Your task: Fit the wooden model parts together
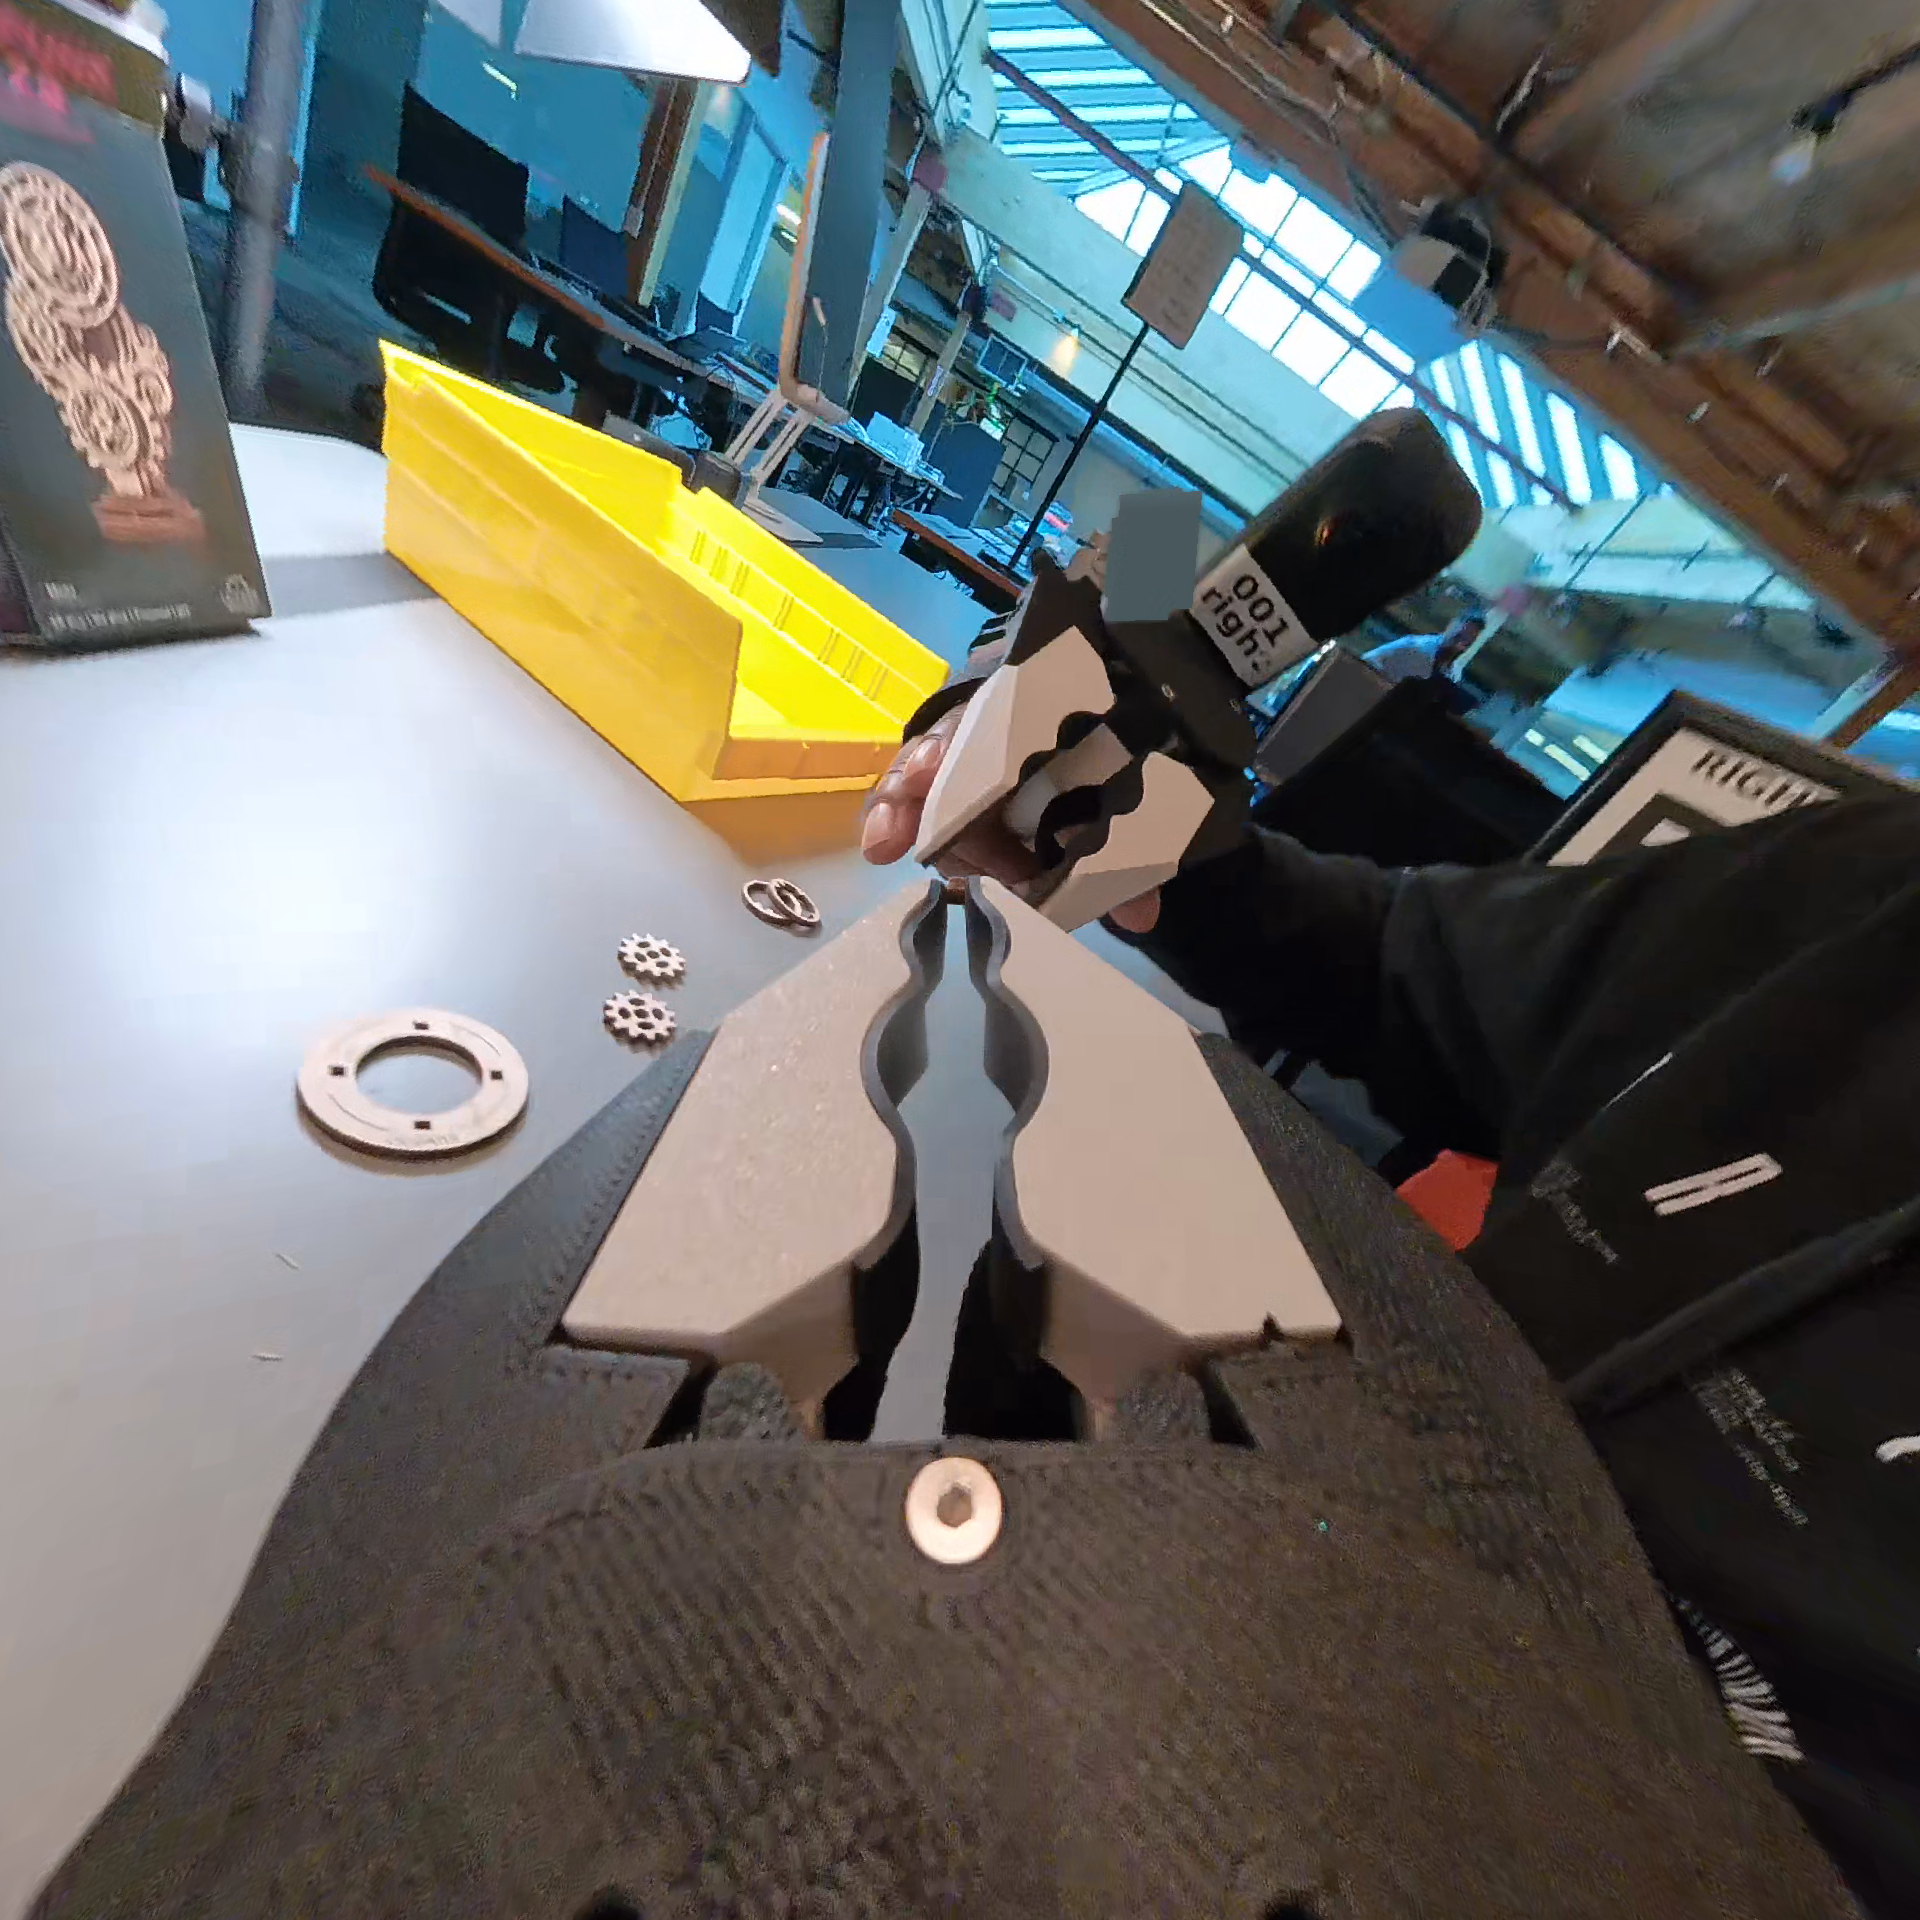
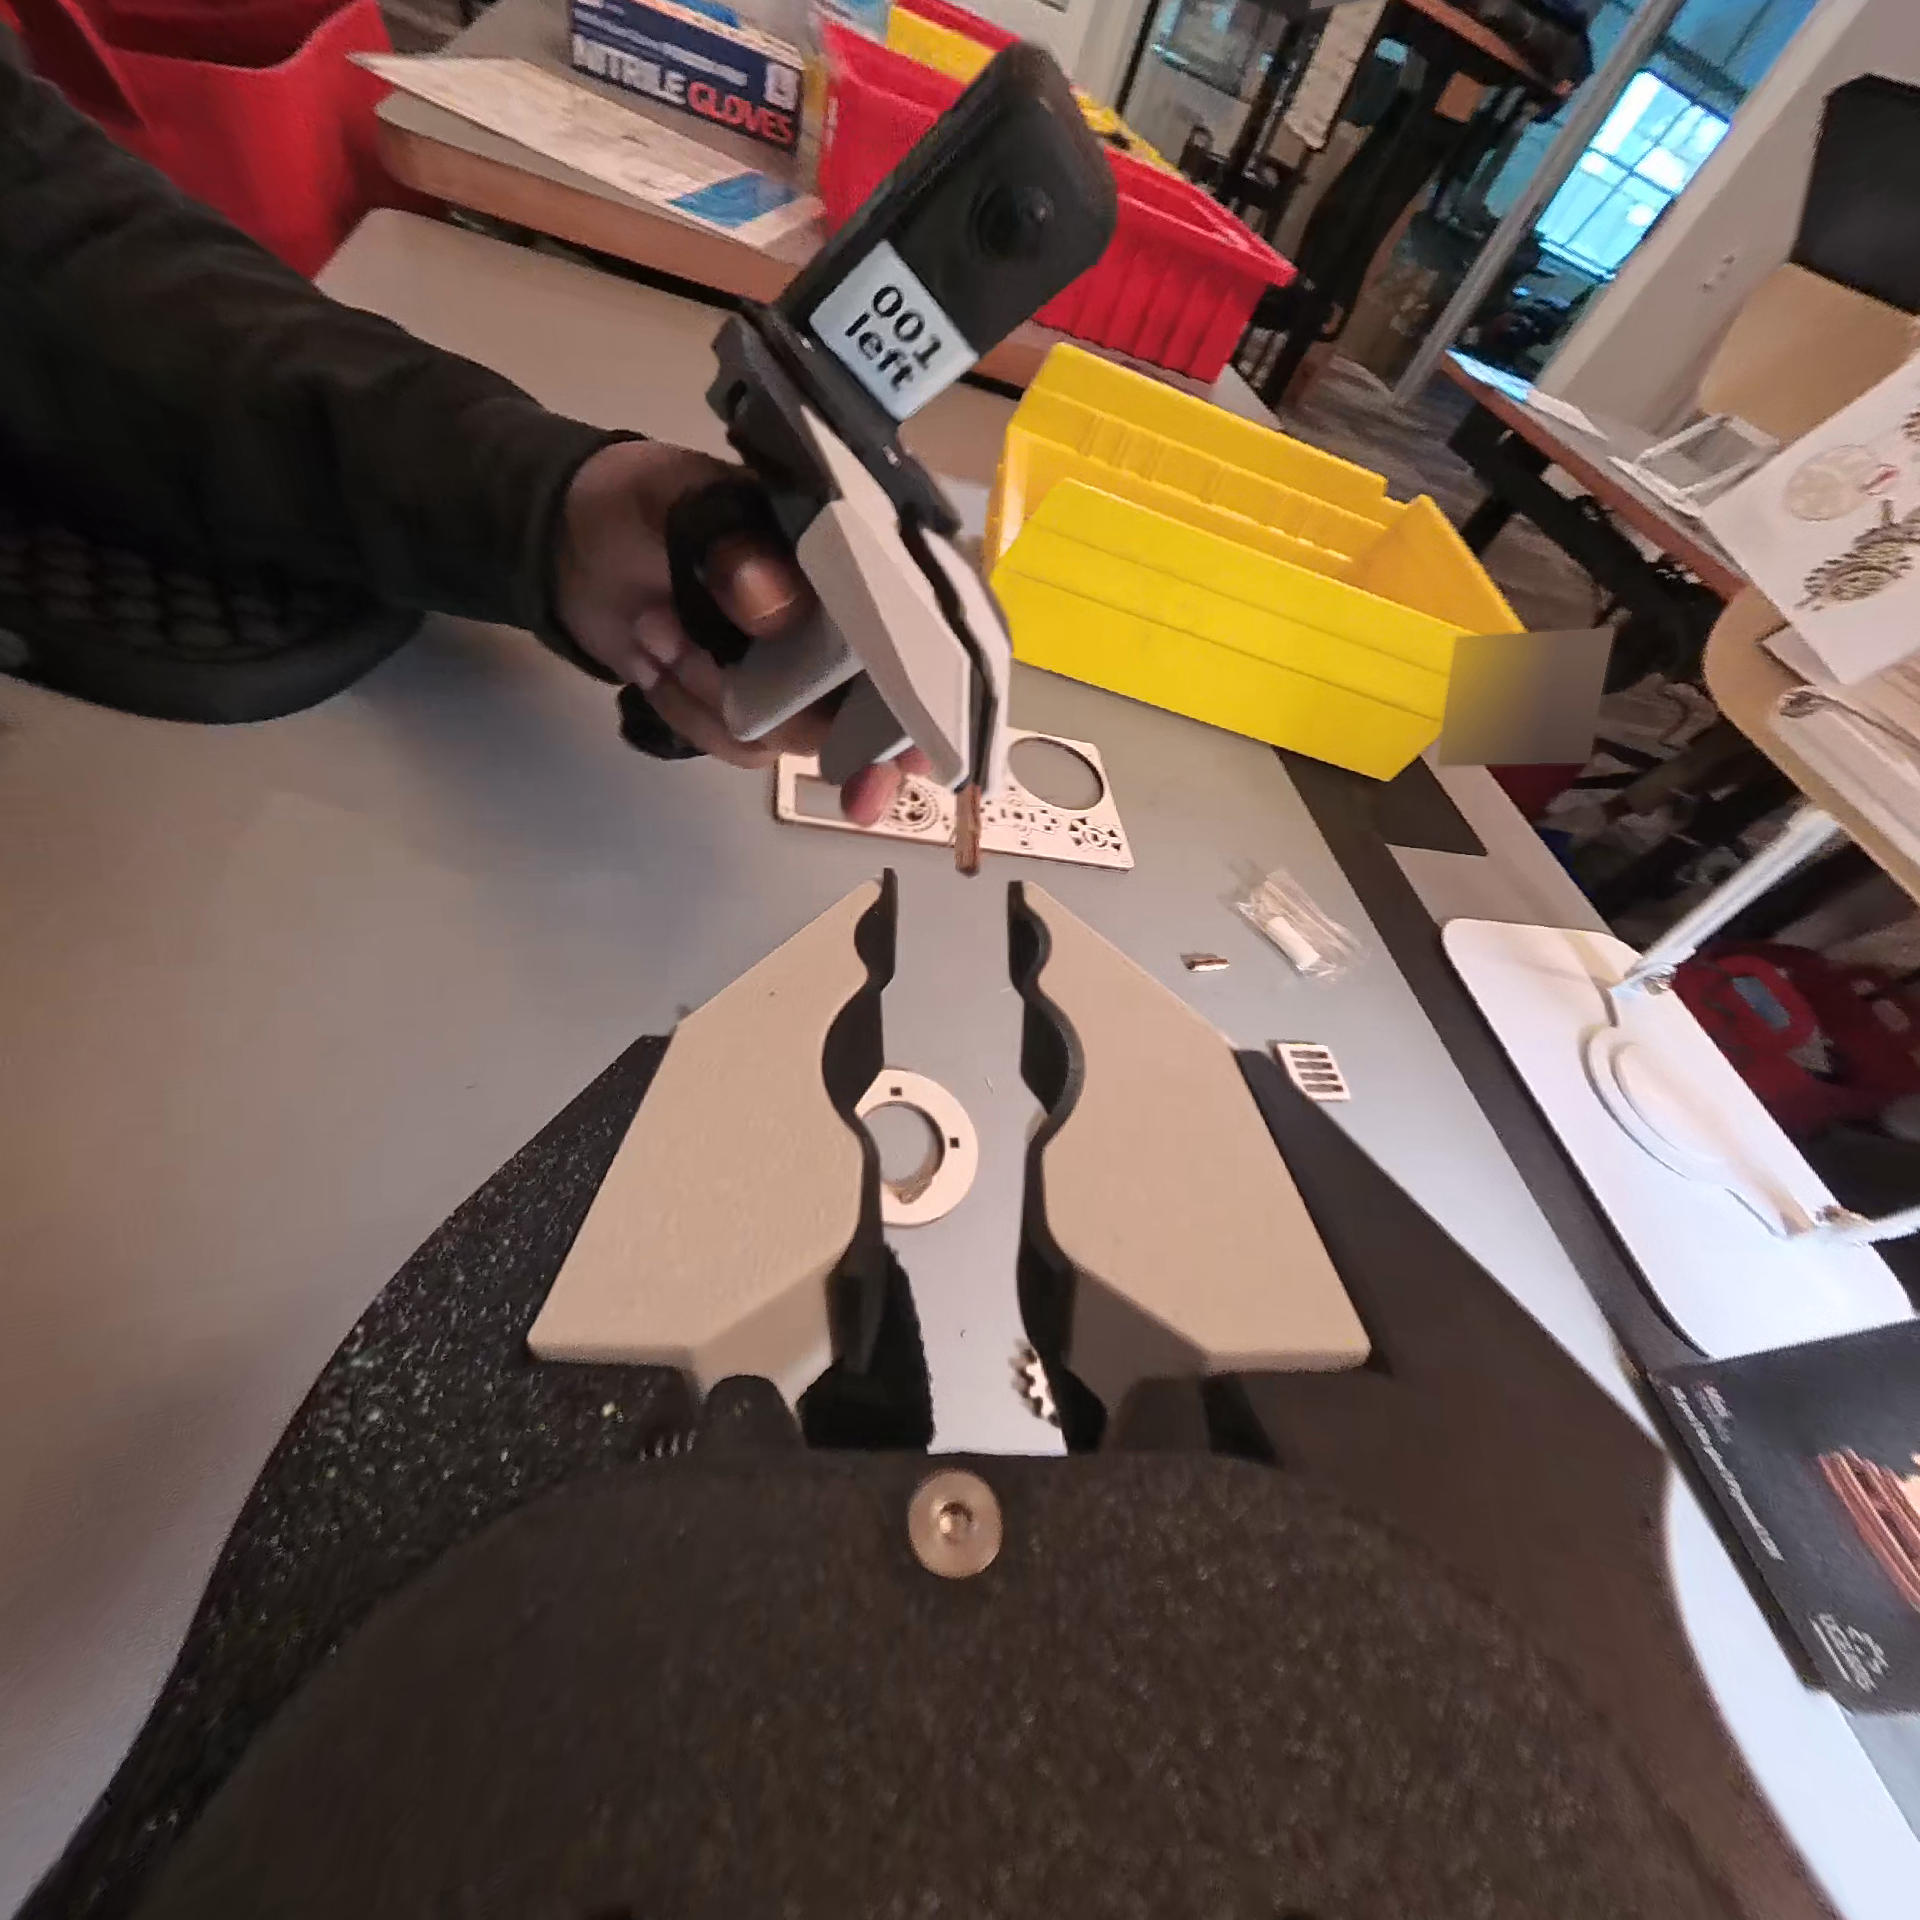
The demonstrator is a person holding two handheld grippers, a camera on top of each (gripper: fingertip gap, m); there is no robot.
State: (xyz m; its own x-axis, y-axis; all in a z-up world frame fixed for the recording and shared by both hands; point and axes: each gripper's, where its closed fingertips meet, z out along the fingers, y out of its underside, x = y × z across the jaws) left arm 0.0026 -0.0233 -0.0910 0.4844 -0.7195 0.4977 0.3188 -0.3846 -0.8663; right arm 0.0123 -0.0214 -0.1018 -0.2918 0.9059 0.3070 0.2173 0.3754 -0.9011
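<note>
Wooden small brown peg [image 2: 968, 844], pinched in left tongs [image 2: 975, 800], could slip; right tongs [image 2: 951, 904] gape empty.

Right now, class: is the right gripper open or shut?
Open. In the right wrist view the right gripper has its jaws apart, nothing between them; the grey table and a wooden ring show through the gap.

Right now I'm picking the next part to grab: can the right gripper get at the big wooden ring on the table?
Probably yes. The right gripper is open and empty, and the wooden ring lies flat on the table below its fingers, uncovered.
</note>
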